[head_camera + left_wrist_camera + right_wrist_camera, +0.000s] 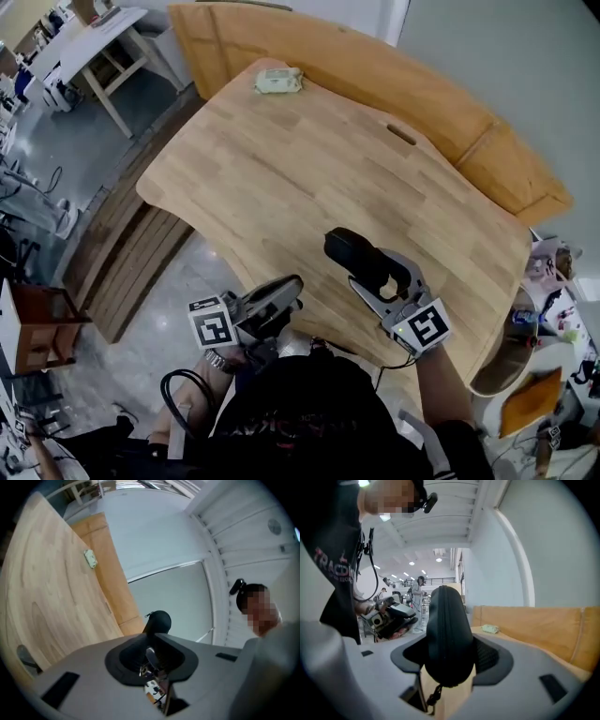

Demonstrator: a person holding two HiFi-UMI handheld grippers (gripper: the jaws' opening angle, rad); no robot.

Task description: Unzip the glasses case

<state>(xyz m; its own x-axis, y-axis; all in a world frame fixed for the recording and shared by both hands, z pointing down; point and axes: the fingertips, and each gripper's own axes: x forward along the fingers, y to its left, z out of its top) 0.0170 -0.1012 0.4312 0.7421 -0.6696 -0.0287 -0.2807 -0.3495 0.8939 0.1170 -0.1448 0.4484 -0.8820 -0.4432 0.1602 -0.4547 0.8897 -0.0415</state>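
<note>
The person stands at the near edge of a pale wooden bench (281,169) with a gripper in each hand. The right gripper (380,279) has the black glasses case (349,251) clamped between its fingers (405,281), which are spread wide to take its width and press on both sides. The case sticks out beyond the fingertips, held up over the near part of the bench.

In the right gripper view the case (446,639) fills the gap of the gripper (447,656). Its zip line (440,620) faces the camera and looks shut along its length. A short black cord pull (433,695) dangles from the near end.

The left gripper (292,289) sits to the left of the case, just off the bench edge and apart from it. In the left gripper view its fingers (176,656) stand only a crack apart and grip nothing. The case (159,620) shows just past their tips.

At the far end of the bench lies a small pale green packet (278,82), well apart from everything else. Behind the bench leans an orange-brown board (375,66).
</note>
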